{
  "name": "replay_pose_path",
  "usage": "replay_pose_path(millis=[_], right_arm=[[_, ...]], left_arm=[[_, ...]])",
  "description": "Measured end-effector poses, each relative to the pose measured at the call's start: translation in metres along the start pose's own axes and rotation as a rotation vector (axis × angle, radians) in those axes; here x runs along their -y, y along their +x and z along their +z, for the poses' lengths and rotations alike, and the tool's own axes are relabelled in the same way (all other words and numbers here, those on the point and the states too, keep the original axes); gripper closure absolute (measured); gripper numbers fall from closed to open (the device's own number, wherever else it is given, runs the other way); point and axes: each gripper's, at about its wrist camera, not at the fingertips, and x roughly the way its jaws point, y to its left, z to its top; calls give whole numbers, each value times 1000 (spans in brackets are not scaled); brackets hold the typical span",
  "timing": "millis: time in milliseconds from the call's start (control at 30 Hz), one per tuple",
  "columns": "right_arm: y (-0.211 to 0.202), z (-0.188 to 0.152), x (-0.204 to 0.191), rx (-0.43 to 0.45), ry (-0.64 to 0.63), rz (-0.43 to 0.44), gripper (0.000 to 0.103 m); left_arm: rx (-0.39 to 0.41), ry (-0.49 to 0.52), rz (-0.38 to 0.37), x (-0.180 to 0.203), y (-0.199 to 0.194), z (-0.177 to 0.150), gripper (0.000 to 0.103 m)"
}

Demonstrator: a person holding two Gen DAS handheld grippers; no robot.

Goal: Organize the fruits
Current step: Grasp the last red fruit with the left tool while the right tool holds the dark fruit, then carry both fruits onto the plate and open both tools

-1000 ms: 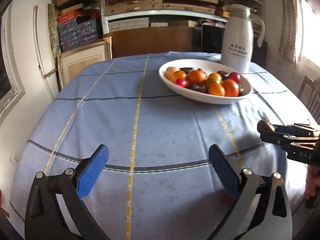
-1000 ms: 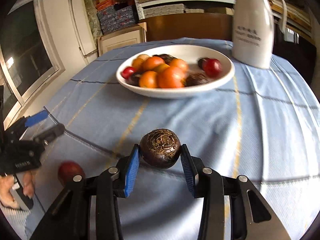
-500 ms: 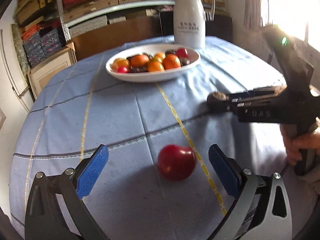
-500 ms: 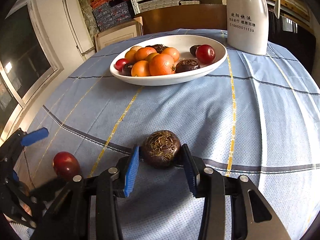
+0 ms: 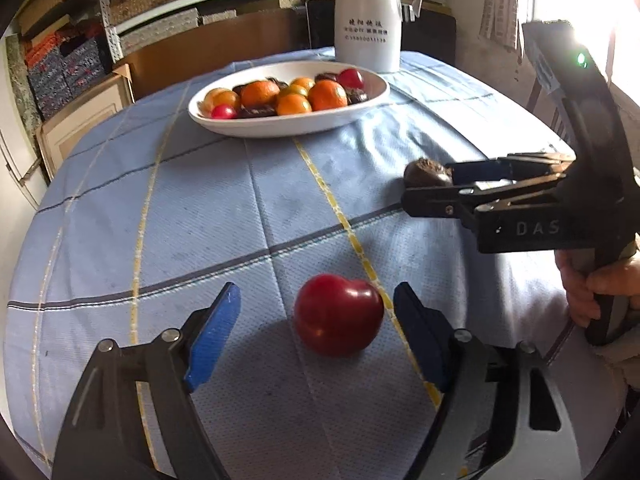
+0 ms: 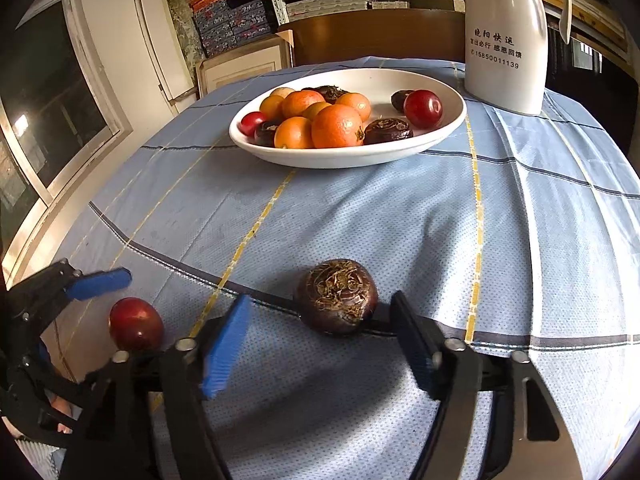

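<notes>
Left gripper spread wide around a red plum resting on the blue tablecloth, pads clear of it. Right gripper released, a dark brown water chestnut sitting loose between its fingers on the cloth. Further back, a white bowl of oranges, plums and chestnuts, beside a white jug.

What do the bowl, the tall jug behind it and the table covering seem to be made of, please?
Bowl: probably glazed ceramic, smooth white with a soft sheen.
Jug: white and glossy with printed lettering; plastic or coated metal, I cannot tell which.
Table covering: woven cloth, matte blue with a dotted texture, stripes and slight wrinkles.
</notes>
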Motion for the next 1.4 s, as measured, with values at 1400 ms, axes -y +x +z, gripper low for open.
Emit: replay_pose_path(millis=[1400], right_arm=[[-84,97,33,246,-7,0,61]], left_arm=[[188,-80,-41,-69,-21,168,63]])
